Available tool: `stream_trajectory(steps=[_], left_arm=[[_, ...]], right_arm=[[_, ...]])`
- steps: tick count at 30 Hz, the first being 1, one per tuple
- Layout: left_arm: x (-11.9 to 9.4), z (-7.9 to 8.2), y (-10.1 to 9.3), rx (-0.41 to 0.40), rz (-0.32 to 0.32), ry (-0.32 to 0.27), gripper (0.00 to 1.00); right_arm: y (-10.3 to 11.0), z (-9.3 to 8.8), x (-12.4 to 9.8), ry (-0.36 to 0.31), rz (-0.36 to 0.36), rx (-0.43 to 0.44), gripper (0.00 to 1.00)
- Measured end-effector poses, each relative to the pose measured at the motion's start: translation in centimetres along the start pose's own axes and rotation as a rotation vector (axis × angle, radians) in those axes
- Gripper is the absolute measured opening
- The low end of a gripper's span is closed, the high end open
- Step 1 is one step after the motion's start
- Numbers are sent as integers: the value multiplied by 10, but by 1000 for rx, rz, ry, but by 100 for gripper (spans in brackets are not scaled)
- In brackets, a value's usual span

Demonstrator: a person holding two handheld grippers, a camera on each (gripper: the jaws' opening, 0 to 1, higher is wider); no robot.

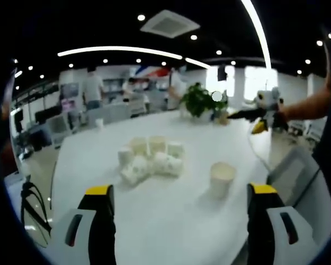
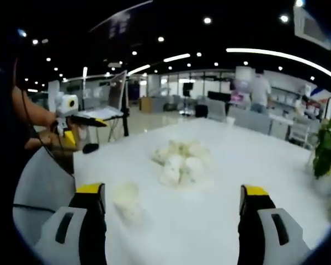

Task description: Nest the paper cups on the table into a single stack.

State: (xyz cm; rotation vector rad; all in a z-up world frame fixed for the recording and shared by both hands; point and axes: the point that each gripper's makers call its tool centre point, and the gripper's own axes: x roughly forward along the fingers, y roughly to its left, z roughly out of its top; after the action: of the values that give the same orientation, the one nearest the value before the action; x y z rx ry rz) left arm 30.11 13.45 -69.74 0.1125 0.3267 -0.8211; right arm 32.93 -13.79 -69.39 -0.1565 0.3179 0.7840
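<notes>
A cluster of several white paper cups (image 1: 150,159) sits mid-table, some upright at the back, some lying on their sides. One cup (image 1: 222,179) stands upright apart, nearer and to the right. My left gripper (image 1: 179,199) is open, its yellow-tipped jaws well short of the cups. In the right gripper view the same cluster (image 2: 179,160) lies ahead and the lone upright cup (image 2: 127,201) stands close beside the left jaw. My right gripper (image 2: 171,201) is open and holds nothing. The right gripper (image 1: 263,115) also appears at the right of the left gripper view; the left gripper (image 2: 71,118) at the left of the right gripper view.
The white table (image 1: 171,221) stretches far. A potted green plant (image 1: 201,102) stands at its far end, also plant (image 2: 326,149) at the right edge. A small cup (image 1: 99,123) sits far left. Chairs (image 2: 38,187) flank the table; people stand in the background.
</notes>
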Motion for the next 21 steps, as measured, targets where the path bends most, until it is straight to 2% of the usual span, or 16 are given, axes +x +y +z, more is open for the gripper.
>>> stream_trajectory(steps=[8, 14, 21], left_arm=[[5, 4, 2, 5, -4, 5, 99], [9, 1, 0, 33, 1, 12, 99], [11, -1, 1, 29, 24, 20, 99]], right_arm=[[-7, -5, 2, 2, -15, 5, 100], [-14, -22, 8, 6, -31, 33, 100], [-22, -25, 17, -27, -45, 49, 99]])
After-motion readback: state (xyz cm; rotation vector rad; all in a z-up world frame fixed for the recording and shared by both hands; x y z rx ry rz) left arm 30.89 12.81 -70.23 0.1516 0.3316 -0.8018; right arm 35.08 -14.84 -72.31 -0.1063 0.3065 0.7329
